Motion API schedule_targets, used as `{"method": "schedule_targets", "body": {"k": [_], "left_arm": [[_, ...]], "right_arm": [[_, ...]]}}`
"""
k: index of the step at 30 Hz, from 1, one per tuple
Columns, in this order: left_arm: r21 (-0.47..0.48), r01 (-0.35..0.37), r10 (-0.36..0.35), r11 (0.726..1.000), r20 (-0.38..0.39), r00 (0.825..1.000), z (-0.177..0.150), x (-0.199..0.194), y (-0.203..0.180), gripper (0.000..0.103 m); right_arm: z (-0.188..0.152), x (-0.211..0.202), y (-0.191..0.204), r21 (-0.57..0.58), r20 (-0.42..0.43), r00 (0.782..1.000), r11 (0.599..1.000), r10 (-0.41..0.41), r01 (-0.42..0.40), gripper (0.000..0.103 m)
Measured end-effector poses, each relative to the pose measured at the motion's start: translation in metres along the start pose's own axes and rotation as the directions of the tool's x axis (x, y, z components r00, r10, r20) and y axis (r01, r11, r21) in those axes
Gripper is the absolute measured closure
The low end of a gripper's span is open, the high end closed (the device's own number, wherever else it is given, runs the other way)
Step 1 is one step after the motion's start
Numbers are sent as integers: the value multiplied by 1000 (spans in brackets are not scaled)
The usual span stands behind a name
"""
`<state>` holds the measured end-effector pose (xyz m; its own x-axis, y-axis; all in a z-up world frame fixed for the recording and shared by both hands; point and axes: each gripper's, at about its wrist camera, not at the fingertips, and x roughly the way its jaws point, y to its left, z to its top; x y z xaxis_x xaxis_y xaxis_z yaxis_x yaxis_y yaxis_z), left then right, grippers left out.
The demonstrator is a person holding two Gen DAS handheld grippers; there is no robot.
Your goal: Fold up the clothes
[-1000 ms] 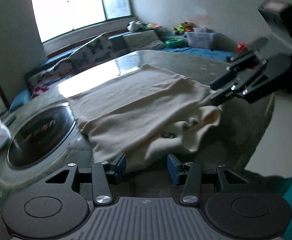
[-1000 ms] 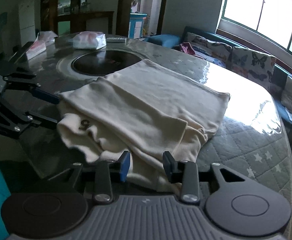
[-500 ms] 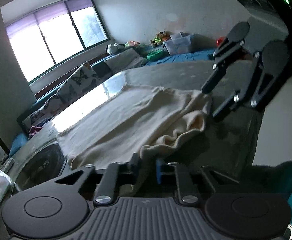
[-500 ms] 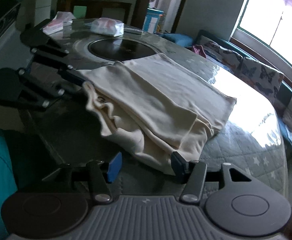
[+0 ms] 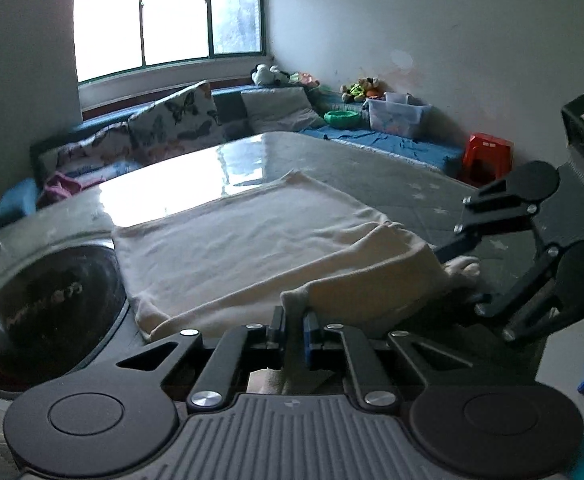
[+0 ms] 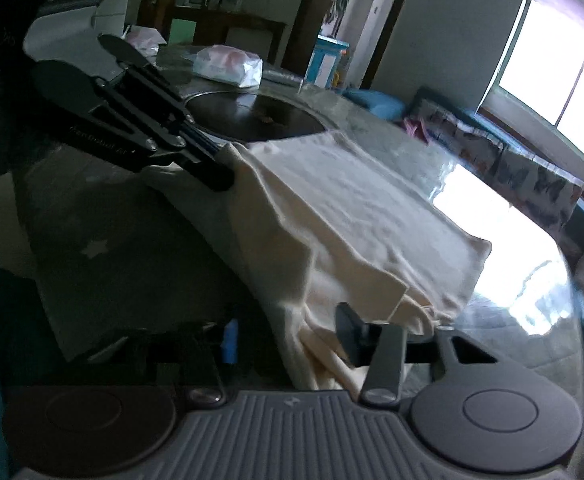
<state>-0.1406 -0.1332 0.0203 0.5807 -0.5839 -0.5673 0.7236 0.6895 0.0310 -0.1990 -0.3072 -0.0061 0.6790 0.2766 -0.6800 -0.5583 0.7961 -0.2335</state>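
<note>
A cream garment point(image 5: 252, 240) lies folded on the grey quilted table point(image 5: 392, 184). Its near edge is raised off the surface. My left gripper point(image 5: 294, 326) is shut on a pinch of that near edge. In the right wrist view the left gripper point(image 6: 224, 164) grips the garment's point(image 6: 352, 208) far left corner. My right gripper point(image 6: 288, 334) stands open, and a hanging fold of the garment drapes between its fingers. From the left wrist view the right gripper point(image 5: 462, 278) sits at the garment's right end, with bunched cloth between its spread fingers.
A black round inset point(image 5: 44, 312) is sunk in the table left of the garment. A tissue pack point(image 6: 228, 66) lies beyond it. Butterfly cushions point(image 5: 164, 128), a plastic box point(image 5: 396, 118) and a red stool point(image 5: 488, 156) stand past the table's far edge.
The left gripper closed on the garment's near edge and raised it. The right gripper moved in from the side, and cloth now hangs between its open fingers.
</note>
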Motion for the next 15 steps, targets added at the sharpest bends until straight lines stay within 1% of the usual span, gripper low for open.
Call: {"method": "schedule_targets", "body": {"k": [1, 2, 4, 5, 7, 8, 10, 12, 15], "left_arm": [[-6, 1, -1, 1000, -6, 1000, 0, 2, 2, 94], [-3, 4, -4, 1000, -5, 1000, -1, 1, 2, 93], [13, 2, -2, 1000, -3, 1000, -5, -3, 1, 87], [25, -2, 2, 1000, -3, 1000, -8, -6, 0, 85], [54, -4, 4, 999, -6, 1000, -15, -12, -4, 84], [68, -5, 6, 998, -8, 1000, -19, -14, -6, 79], [104, -16, 18, 994, -20, 1000, -27, -18, -11, 73], [142, -29, 34, 989, -32, 999, -35, -20, -15, 72], [164, -60, 67, 985, -38, 997, -42, -19, -13, 72]], "right_arm": [[2, 2, -4, 13, -2, 1000, 1000, 9, -9, 76], [4, 4, -7, 26, -4, 1000, 1000, 18, -17, 77], [7, 8, -15, 52, -8, 999, 998, 35, -35, 85], [9, 11, -18, 65, -10, 999, 997, 44, -43, 87], [13, 15, -26, 91, -13, 998, 994, 62, -60, 89], [15, 17, -29, 104, -15, 997, 992, 71, -69, 89], [18, 21, -37, 130, -17, 996, 988, 88, -86, 90], [20, 21, -40, 145, -14, 995, 985, 94, -91, 90], [21, 21, -40, 149, -10, 996, 985, 91, -89, 90]]}}
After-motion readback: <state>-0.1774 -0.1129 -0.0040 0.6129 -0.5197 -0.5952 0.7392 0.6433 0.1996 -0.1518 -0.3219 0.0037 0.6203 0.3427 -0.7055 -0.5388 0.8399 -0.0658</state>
